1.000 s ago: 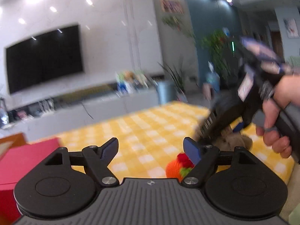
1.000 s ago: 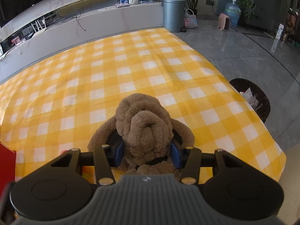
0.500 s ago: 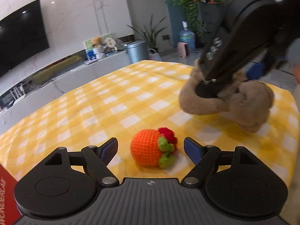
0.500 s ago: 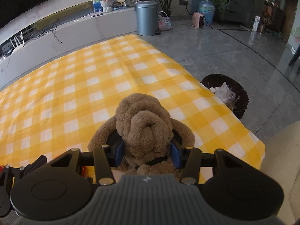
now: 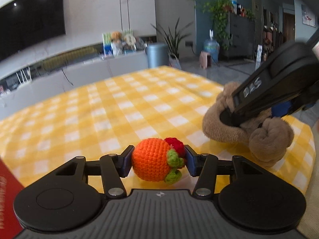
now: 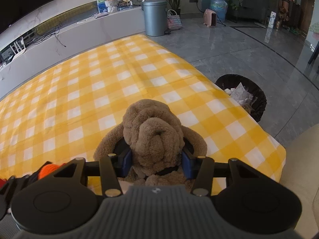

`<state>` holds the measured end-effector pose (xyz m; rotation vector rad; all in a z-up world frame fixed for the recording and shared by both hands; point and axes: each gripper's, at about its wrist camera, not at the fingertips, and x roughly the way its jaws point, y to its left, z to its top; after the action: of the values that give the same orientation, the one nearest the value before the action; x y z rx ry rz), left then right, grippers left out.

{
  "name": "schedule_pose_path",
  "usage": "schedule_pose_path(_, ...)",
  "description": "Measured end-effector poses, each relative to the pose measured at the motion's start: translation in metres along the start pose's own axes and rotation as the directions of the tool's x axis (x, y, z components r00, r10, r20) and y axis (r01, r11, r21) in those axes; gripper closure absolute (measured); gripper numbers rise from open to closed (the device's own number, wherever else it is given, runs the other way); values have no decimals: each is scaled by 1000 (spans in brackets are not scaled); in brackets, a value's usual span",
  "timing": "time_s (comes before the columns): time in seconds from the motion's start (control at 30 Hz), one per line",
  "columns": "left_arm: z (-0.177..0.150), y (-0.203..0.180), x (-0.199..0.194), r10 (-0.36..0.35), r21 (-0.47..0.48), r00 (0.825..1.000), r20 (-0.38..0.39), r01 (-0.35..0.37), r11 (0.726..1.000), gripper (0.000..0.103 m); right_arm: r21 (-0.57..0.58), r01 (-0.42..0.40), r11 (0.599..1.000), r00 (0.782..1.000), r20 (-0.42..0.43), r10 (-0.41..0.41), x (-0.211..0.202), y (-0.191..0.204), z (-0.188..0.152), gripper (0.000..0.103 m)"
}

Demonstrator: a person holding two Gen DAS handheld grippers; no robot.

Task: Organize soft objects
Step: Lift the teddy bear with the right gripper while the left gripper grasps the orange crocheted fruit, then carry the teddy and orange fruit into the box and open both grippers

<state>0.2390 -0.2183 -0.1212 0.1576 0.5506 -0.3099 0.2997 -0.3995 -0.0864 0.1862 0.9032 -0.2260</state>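
Note:
An orange crocheted toy (image 5: 153, 164) with a red tip and green leaves lies on the yellow checked cloth (image 5: 123, 107). My left gripper (image 5: 157, 162) is shut on it, one blue pad on each side. A brown plush dog (image 6: 153, 135) sits near the cloth's right edge. My right gripper (image 6: 156, 162) is shut on the dog's neck. In the left wrist view the dog (image 5: 259, 131) and the right gripper's body above it are at the right. The orange toy (image 6: 48, 169) shows at lower left in the right wrist view.
A red box (image 5: 8, 195) stands at the left edge. A black waste basket (image 6: 242, 96) sits on the floor past the table's right edge. A grey bin (image 6: 155, 17) and a low white cabinet (image 6: 79, 31) stand beyond the table.
My left gripper has come down to the orange toy and closed on it; it was open before. My right gripper still holds the dog and has shifted toward the table's right edge.

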Motion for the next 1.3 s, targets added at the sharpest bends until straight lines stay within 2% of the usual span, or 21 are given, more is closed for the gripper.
schedule_pose_path(0.13,18,4,-29,29,-6,998,63,-29,1000,43,8,0,1000,1000,12,0,-3,-1,0,53)
schedule_pose_path(0.23,35,8,-51,44,-22,994,99,-42,999,43,21,-30,999,999,42,29,-14,0,0,53)
schedule_pose_path(0.4,62,20,-85,77,-56,991,111,-71,996,43,37,-104,994,989,104,100,-39,5,4,53)
schedule_pose_path(0.5,74,31,-101,130,-86,986,101,-122,989,43,25,-129,991,981,148,124,-58,13,6,53)
schedule_pose_path(0.57,80,41,-112,170,-101,981,92,-160,982,43,16,-177,984,968,183,172,-73,17,8,53)
schedule_pose_path(0.73,86,75,-143,252,-160,965,74,-238,958,43,13,-293,956,912,305,276,-119,26,15,53)
schedule_pose_path(0.8,87,90,-156,287,-176,955,67,-272,946,43,-7,-347,938,880,343,328,-138,33,15,53)
schedule_pose_path(0.87,86,102,-171,326,-181,943,63,-310,933,43,-28,-431,902,832,376,409,-155,39,14,53)
schedule_pose_path(0.97,82,123,-192,381,-201,923,56,-363,910,43,-74,-563,823,742,393,543,-176,51,11,53)
schedule_pose_path(1.03,80,138,-206,405,-209,913,50,-387,898,43,-105,-615,781,697,390,601,-187,61,9,53)
schedule_pose_path(1.17,71,167,-228,469,-215,882,48,-449,867,43,-187,-642,744,654,372,658,-206,91,4,53)
schedule_pose_path(1.3,55,202,-246,518,-255,856,18,-497,830,43,-268,-659,703,627,320,710,-217,128,-3,53)
